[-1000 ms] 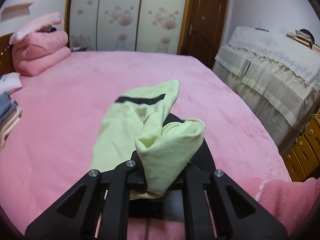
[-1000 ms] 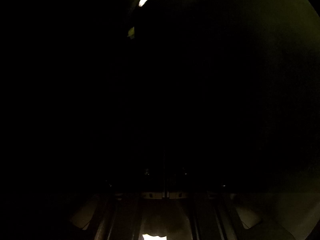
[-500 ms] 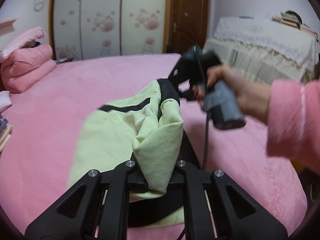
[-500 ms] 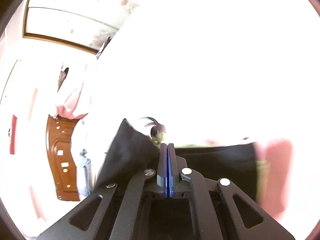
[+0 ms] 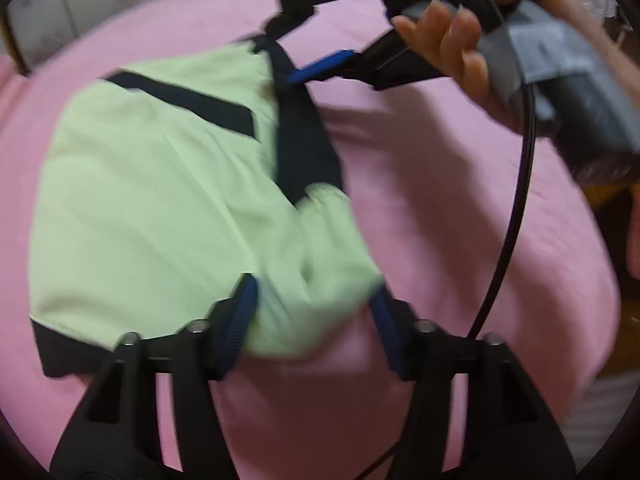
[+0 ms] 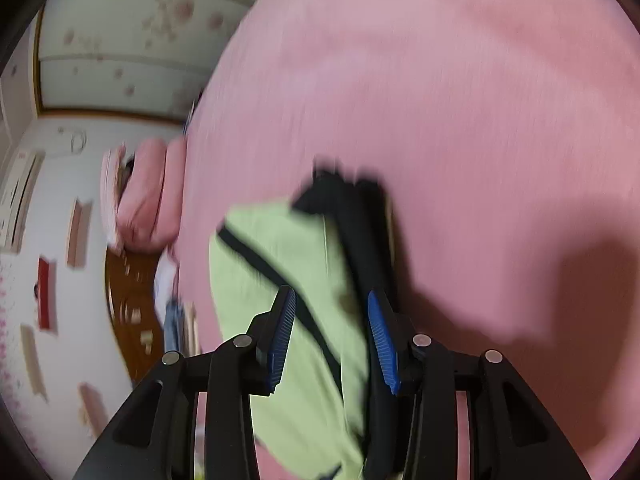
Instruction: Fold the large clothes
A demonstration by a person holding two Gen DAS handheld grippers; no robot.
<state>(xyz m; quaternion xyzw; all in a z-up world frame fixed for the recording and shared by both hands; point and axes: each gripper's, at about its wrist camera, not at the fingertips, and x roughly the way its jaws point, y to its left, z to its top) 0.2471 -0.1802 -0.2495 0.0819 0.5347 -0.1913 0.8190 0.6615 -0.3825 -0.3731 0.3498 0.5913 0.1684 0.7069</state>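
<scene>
While the light-green garment [image 5: 160, 200] lies in a loose fold on the pink bed cover [image 5: 440, 240], both grippers are letting go of it. The left gripper [image 5: 316, 308] has its jaws opening, and a bunched corner of green cloth sits between its blue pads [image 5: 242, 320], slack and no longer pinched. The right gripper [image 6: 332, 340] also has its jaws opening; in its own view the cloth, with a black panel [image 6: 360, 232] beside the green, passes between the pads without being pressed. From the left view, a hand [image 5: 460, 40] holds that gripper just beyond the garment's far black edge.

The fabric looks thin, soft and light, so it should drape and slump rather than hold a crease, and a slick weave might slide out of a shallow pinch. A grip at a corner or along a hemmed edge, taking both layers deep between the pads, seems safest.

No container is in view; nothing is stowed.
</scene>
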